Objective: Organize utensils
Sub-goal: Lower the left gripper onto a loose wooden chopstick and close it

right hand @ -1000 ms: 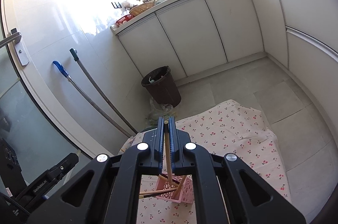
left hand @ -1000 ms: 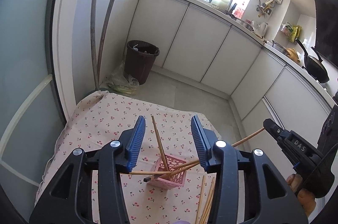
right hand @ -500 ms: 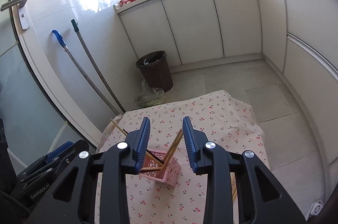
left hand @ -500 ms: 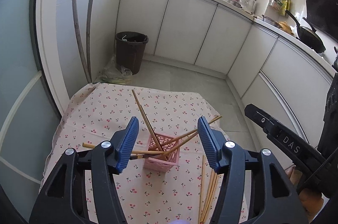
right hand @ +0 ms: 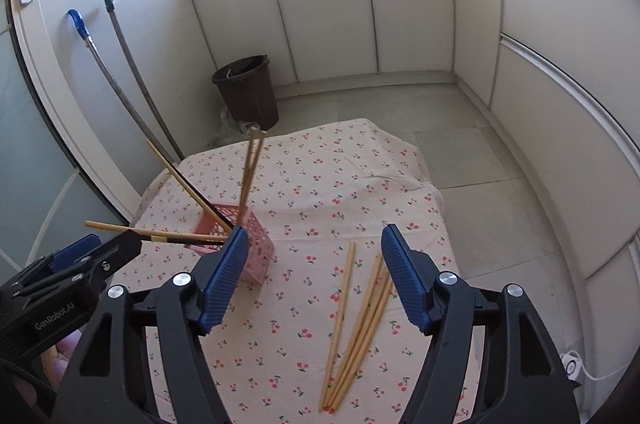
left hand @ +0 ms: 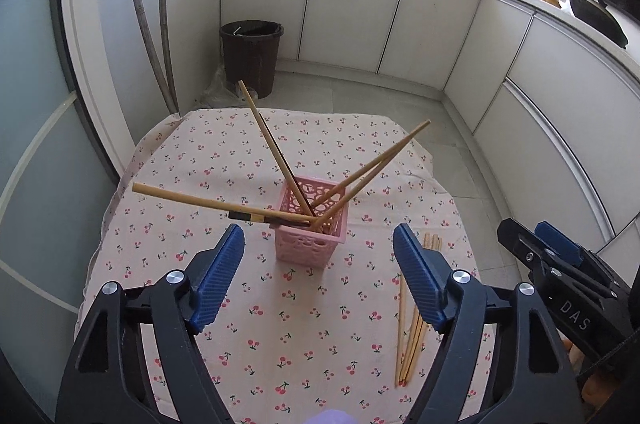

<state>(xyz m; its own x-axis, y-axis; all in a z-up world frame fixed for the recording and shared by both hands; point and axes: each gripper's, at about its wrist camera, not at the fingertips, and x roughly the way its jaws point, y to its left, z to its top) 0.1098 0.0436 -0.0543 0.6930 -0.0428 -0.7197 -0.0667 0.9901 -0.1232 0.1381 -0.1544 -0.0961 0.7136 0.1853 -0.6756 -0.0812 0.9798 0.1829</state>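
Next up: collect the loose chopsticks

Both claws are opening with nothing between them. Right gripper (right hand: pixel 310 278) hangs wide just above the loose chopsticks (right hand: pixel 358 320); pinch one mid-shaft. Pink basket (left hand: pixel 312 224) sits ahead of the left gripper (left hand: pixel 318 276)

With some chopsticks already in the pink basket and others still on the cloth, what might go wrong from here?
1. The pink basket is small and light-looking, and its chopsticks lean far outward; a bump may tip it.
2. The loose chopsticks lie close together, so the right gripper, jaws opening and empty, may grab several or scatter them.
3. The tablecloth is wrinkled and could drag.
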